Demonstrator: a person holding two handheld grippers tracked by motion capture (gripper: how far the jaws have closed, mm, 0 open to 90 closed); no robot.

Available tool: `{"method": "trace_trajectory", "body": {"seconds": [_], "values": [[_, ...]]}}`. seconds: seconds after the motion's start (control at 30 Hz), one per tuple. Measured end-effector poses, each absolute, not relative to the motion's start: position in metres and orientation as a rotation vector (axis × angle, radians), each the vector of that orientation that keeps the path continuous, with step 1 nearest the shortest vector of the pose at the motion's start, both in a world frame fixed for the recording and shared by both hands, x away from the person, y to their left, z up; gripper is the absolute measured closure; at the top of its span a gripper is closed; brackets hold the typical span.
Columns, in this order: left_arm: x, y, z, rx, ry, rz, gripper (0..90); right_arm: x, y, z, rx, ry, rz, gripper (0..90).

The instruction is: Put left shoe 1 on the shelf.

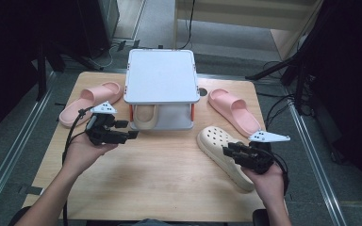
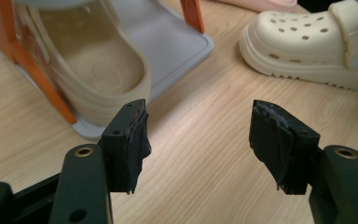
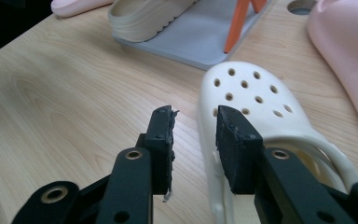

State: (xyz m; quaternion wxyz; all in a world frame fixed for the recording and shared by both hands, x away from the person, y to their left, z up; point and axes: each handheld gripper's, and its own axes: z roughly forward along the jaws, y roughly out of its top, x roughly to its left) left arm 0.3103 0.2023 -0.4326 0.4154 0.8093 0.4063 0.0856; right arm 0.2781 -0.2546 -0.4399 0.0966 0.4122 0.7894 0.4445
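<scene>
**Ana:** Cream clog (image 1: pixel 225 154) first: where does it sit against the right claw (image 1: pixel 227 151)?

**Ben:** Right at it. From above, that claw hovers over the middle of the clog, which lies slanted on the wooden table (image 1: pixel 160 174). In the right gripper view the one jaw sits on or just above the clog's holed top, the other hangs beside the sole over bare wood. So the clog's edge lies in the gap, but I can't tell if either pad touches it. The jaws stand partly apart, gripping nothing that I can see.

**Ana:** And the left claw (image 1: pixel 133 129)?

**Ben:** Wide open, nothing between its jaws but bare table. Just ahead of it stands a grey rack (image 1: pixel 160 75) with orange posts (image 1: pixel 131 113). A second cream clog (image 1: pixel 144 117) lies on the rack's lower shelf, just beyond the claw's tips, a little to the left in its own view. The first clog shows farther off to that claw's right.

**Ana:** Anything else near either claw?

**Ben:** Two pink slides. One pink slide (image 1: pixel 90 101) lies beyond the left claw, on its outer side, next to the rack. The other pink slide (image 1: pixel 234 111) lies beyond the right claw, just past the clog's toe.
</scene>
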Motion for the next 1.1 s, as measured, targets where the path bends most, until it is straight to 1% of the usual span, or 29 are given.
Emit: {"method": "trace_trajectory", "body": {"seconds": [0.27, 0.5, 0.7, 0.87, 0.97, 1.07, 1.1], "values": [[0.311, 0.199, -0.443, 2.061, 1.019, 0.205, 37.5, 0.271, -0.267, -0.447, 1.250, 2.324, 1.262, 65.5], [0.314, 0.193, -0.444, 2.061, 1.002, 0.209, 37.5, 0.268, -0.258, -0.459, 1.259, 2.359, 1.208, 62.3], [0.319, 0.182, -0.447, 2.081, 0.969, 0.210, 37.8, 0.271, -0.257, -0.466, 1.312, 2.355, 1.171, 62.5], [0.324, 0.175, -0.449, 2.096, 0.941, 0.207, 37.9, 0.279, -0.253, -0.476, 1.354, 2.386, 1.148, 64.9], [0.327, 0.170, -0.451, 2.110, 0.929, 0.191, 38.0, 0.285, -0.250, -0.482, 1.396, 2.393, 1.140, 67.9], [0.330, 0.165, -0.453, 2.118, 0.921, 0.192, 37.9, 0.288, -0.248, -0.485, 1.405, 2.391, 1.122, 74.8], [0.330, 0.163, -0.453, 2.120, 0.915, 0.193, 38.0, 0.289, -0.248, -0.486, 1.413, 2.386, 1.127, 75.5]]}}
